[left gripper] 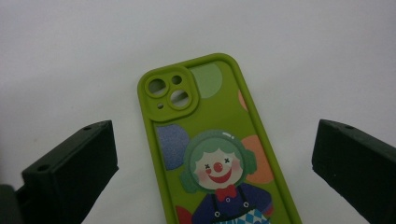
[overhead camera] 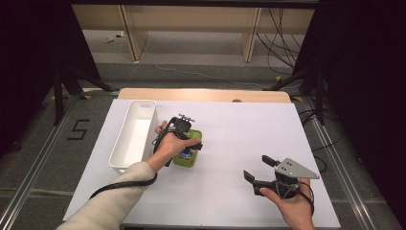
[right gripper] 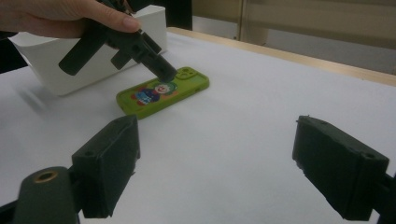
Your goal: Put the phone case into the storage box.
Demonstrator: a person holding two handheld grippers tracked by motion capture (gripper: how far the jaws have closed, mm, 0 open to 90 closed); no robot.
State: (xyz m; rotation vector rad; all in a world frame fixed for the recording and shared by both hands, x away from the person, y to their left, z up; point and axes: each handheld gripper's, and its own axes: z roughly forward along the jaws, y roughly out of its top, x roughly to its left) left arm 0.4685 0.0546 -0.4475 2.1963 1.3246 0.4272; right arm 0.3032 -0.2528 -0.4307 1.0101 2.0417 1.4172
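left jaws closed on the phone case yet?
No, the left gripper is open, its jaws standing apart on either side of the case, not touching it.

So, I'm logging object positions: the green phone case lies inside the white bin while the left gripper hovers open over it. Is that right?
Not quite. The green phone case lies flat on the table sheet, beside the white bin, not inside it; the high view shows this. The rest holds: the left gripper hovers open over it.

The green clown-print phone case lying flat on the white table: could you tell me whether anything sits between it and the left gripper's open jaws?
Nothing visible does: the left gripper hangs open directly over the green clown-print phone case.
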